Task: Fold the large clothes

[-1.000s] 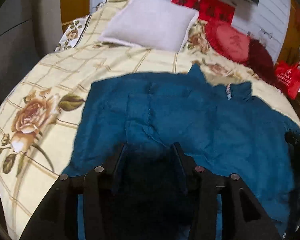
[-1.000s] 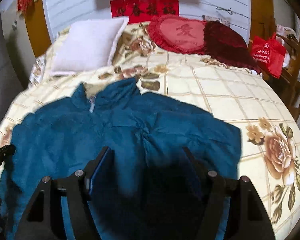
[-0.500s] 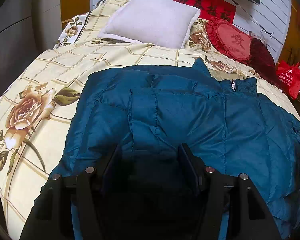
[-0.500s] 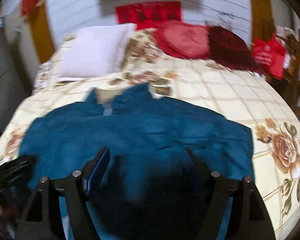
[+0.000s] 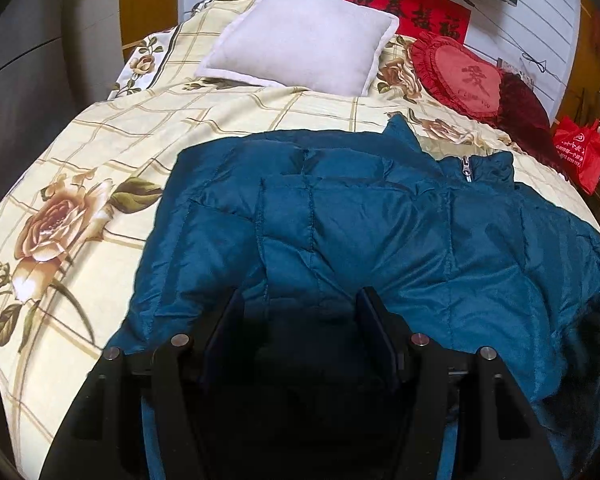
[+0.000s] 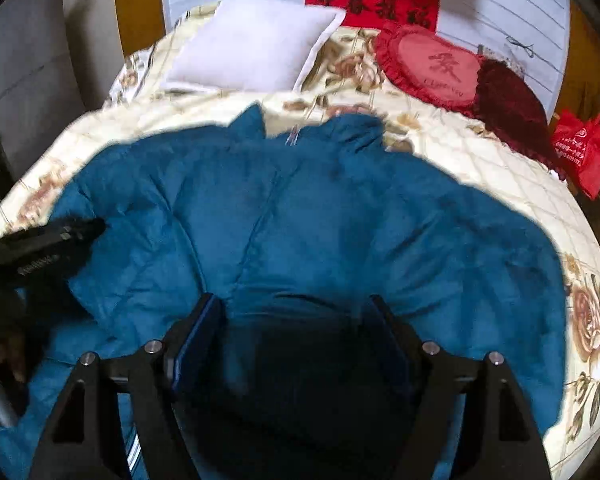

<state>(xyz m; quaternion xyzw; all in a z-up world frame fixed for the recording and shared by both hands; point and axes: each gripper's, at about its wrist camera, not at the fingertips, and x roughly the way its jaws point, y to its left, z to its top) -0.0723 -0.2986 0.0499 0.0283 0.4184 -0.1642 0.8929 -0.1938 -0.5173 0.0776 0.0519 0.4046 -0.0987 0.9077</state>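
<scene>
A teal quilted jacket lies spread front-up on the floral bedspread, collar and zipper pull toward the pillows. It also fills the right wrist view. My left gripper is open, its fingers wide apart over the jacket's near left part. My right gripper is open over the near hem area. The left gripper's tip shows at the left edge of the right wrist view. Nothing is held.
A white pillow and a red heart cushion with a dark red cushion lie at the head of the bed. A red bag stands off the right side. A grey cabinet is left.
Both grippers have shifted over the jacket; the right wrist view has swung left and nearer, so the jacket looms larger and the left gripper's tip comes further into view.
</scene>
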